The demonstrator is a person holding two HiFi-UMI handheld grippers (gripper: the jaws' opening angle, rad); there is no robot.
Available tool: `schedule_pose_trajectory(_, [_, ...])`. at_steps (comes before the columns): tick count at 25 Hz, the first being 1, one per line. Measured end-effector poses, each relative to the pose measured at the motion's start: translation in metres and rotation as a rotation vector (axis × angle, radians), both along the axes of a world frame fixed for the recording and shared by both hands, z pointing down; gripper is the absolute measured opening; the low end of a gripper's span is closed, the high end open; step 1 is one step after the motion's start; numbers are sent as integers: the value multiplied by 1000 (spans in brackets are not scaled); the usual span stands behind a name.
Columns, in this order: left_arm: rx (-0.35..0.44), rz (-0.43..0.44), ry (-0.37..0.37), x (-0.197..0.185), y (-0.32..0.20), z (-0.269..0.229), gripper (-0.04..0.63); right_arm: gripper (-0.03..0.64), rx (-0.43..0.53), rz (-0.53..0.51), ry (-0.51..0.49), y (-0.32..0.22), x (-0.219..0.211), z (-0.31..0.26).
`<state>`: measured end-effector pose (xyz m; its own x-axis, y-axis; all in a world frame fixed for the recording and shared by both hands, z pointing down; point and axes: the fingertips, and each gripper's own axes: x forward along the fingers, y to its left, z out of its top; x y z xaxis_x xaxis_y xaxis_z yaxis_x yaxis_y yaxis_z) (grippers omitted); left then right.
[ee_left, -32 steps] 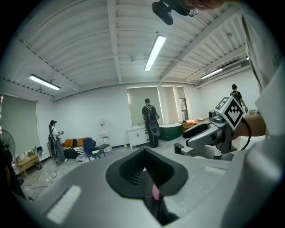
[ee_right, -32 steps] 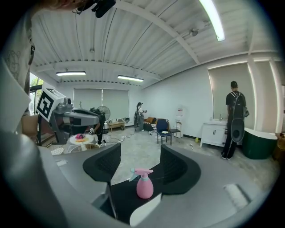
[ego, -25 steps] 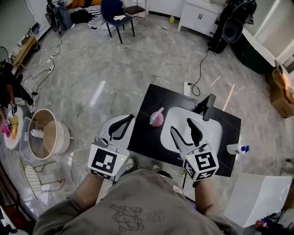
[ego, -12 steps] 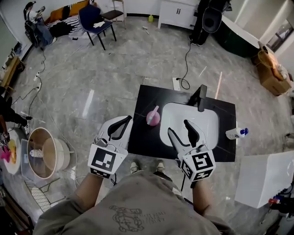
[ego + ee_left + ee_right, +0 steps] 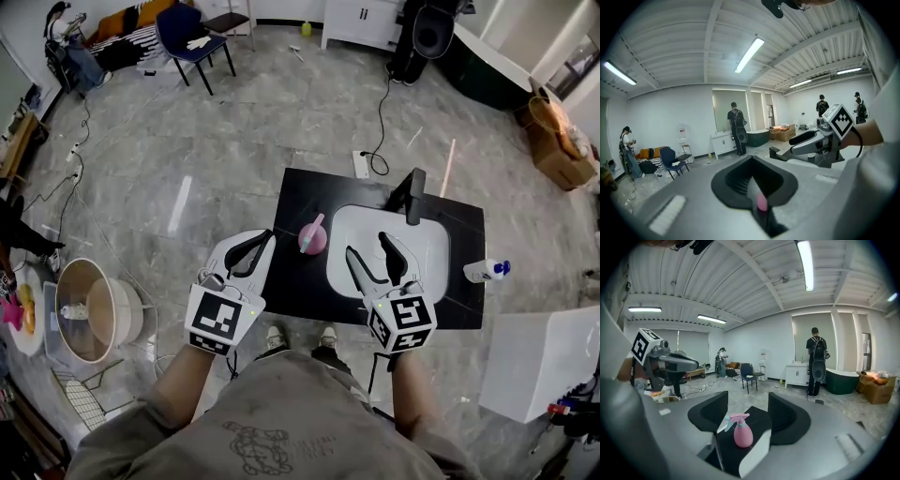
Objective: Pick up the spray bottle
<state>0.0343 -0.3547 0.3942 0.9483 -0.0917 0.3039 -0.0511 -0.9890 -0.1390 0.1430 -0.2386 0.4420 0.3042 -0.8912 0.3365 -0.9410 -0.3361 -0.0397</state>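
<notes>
Head view: the pink spray bottle [image 5: 314, 238] stands upright on the black bench [image 5: 300, 291], between my left tongs [image 5: 251, 255] and right tongs [image 5: 379, 262]. Left gripper view: left tongs clenched, empty. Right gripper view: right tongs released, spray bottle dead ahead, nozzle pointing left

black desk [image 5: 300, 292] on grey marble floor [image 5: 234, 141], with a white sink [image 5: 433, 244] set into it and a black faucet [image 5: 412, 193] at the sink's far edge. white bottle with a blue cap [image 5: 486, 271] lies at the desk's right edge, well apart from the sink. around the room: round tub [image 5: 129, 302] to the left, blue chair [image 5: 187, 30] and white cabinet [image 5: 361, 11] at the far side, cardboard box [image 5: 553, 139] on the right, white box [image 5: 544, 361] at lower right.
</notes>
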Motion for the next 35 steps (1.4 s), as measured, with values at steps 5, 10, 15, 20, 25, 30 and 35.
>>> schedule_pose_trajectory(5, [-15, -1, -46, 9, -5, 22, 2, 296, -55, -48, 25, -20, 3, 35])
schedule_pose_trajectory(10, [-26, -2, -105, 16, -10, 50, 0, 295, -104, -71, 20, -35, 8, 74])
schedule_pose_trajectory(15, [-45, -4, -175, 15, -11, 82, 0, 296, -155, -124, 11, -51, 5, 115])
schedule_pose_trajectory(20, [-61, -19, -237, 10, -17, 112, 2, 296, -178, -182, 2, -70, -2, 145])
schedule_pose_trajectory(25, [-86, -45, -274, 5, -24, 133, 2, 296, -229, -244, 14, -86, -3, 175])
schedule_pose_trajectory(30, [-118, -101, -287, -11, -35, 139, 0, 296, -239, -305, 16, -100, -5, 191])
schedule_pose_trajectory(35, [-141, -152, -309, -28, -42, 149, 2, 296, -229, -355, 33, -118, -11, 198])
